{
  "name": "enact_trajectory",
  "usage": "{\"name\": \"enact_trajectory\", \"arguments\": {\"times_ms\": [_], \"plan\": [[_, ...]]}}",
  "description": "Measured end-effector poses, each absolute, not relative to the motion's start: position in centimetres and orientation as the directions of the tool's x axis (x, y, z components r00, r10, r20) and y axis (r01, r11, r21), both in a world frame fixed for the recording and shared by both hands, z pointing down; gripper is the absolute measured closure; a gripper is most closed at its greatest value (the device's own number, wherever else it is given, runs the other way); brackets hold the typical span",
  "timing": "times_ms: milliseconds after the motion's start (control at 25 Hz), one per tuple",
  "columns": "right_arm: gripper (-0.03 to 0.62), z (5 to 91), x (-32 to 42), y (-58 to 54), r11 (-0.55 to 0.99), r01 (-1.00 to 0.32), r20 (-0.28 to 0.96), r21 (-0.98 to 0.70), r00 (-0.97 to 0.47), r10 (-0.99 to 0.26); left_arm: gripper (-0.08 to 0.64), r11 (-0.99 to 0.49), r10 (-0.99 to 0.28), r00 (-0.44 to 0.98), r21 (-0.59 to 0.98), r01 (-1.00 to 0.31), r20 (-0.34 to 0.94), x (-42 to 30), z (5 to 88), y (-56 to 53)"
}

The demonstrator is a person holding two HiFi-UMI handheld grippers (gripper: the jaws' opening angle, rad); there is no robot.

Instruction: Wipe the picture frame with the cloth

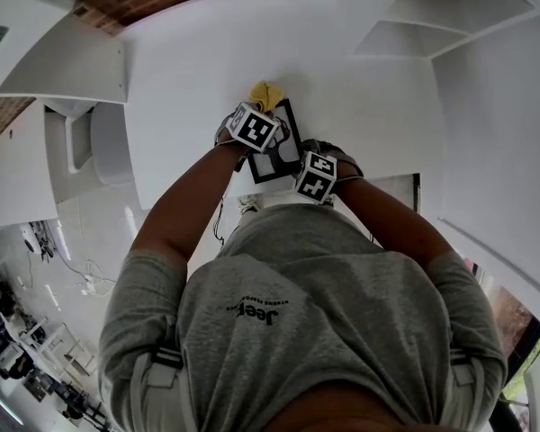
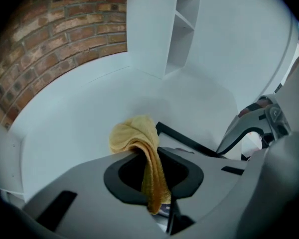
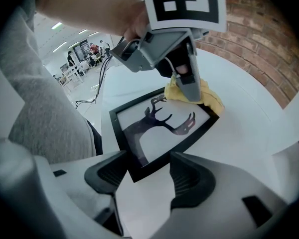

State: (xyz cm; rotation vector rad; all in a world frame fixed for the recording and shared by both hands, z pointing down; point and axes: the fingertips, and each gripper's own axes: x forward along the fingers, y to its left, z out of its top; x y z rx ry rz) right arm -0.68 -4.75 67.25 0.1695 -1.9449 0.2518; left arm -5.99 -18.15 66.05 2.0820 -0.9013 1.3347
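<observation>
A black picture frame (image 3: 159, 126) with a dark antler print lies flat on the white table (image 3: 249, 133); it also shows in the head view as the frame (image 1: 272, 163). My right gripper (image 3: 142, 164) clamps the frame's near corner, one jaw against each edge. A yellow cloth (image 2: 132, 133) hangs bunched between the jaws of my left gripper (image 2: 149, 156), which is shut on it. That left gripper (image 3: 187, 91) presses the cloth (image 3: 212, 101) down at the frame's far corner. From above, the cloth (image 1: 266, 94) pokes out beyond the left gripper (image 1: 259, 113).
White shelf units (image 1: 450, 16) stand at the table's right and another (image 2: 182, 29) rises behind it. A brick wall (image 2: 55, 39) backs the table. The person's torso (image 1: 315, 313) is close to the near edge. Cables (image 3: 87, 101) trail on the floor to the left.
</observation>
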Motion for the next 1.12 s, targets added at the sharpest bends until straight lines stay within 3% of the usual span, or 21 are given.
{"name": "enact_trajectory", "arguments": {"times_ms": [320, 600, 880, 1120], "plan": [[0.318, 67.3, -0.6, -4.7, 0.969, -0.229, 0.929, -0.095, -0.370, 0.004, 0.494, -0.743, -0.217, 0.312, 0.051, -0.668, 0.925, 0.0, 66.4, -19.2], [0.318, 67.3, -0.4, -4.8, 0.968, -0.233, 0.928, -0.094, -0.373, 0.000, 0.494, -0.746, -0.222, 0.334, 0.061, -0.663, 0.916, 0.6, 66.2, -19.5], [0.318, 67.4, -0.1, -4.9, 0.968, -0.231, 0.929, -0.093, -0.370, 0.001, 0.494, -0.696, -0.283, 0.372, 0.077, -0.714, 0.884, -2.3, 63.8, -19.3], [0.318, 67.6, 0.0, -4.7, 0.968, -0.232, 0.933, -0.093, -0.360, 0.003, 0.494, -0.636, -0.347, 0.349, 0.055, -0.769, 0.871, -9.6, 61.1, -16.7]]}}
